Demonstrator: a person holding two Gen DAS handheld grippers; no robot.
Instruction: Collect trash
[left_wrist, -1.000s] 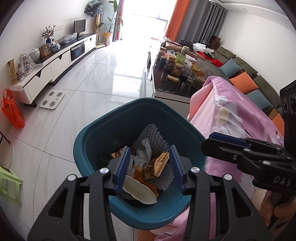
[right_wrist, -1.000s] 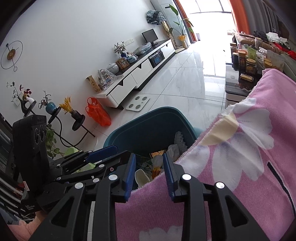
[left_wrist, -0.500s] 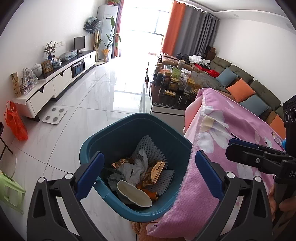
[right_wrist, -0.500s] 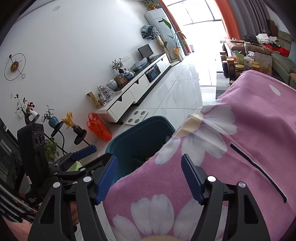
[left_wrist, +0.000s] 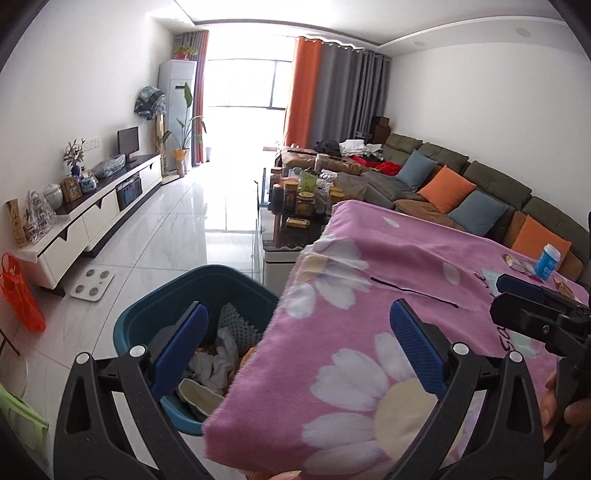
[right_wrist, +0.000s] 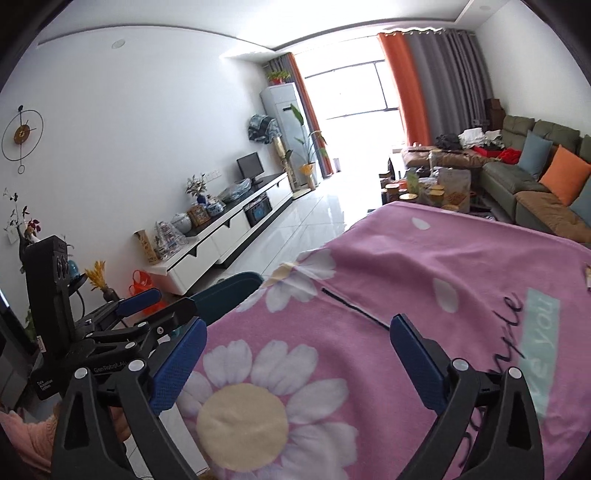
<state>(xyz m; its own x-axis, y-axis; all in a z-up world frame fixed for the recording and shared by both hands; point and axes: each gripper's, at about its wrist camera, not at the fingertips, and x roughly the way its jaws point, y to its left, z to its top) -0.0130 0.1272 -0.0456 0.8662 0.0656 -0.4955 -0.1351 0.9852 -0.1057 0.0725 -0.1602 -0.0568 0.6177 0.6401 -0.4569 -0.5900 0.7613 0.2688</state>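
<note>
The pink blanket (left_wrist: 388, 295) lies bare across its near half, with small items only at its far right edge around the blue bottle (left_wrist: 549, 263). Just left, the bin (left_wrist: 155, 317) has an open mouth but is filled with trash (left_wrist: 221, 350). Beyond the blanket, jars (left_wrist: 303, 195) crowd the coffee table (left_wrist: 280, 243).

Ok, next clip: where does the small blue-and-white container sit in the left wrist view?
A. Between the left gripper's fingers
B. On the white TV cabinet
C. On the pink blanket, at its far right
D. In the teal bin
C: the container stands on the pink blanket near its far right edge, away from the bin.
</note>
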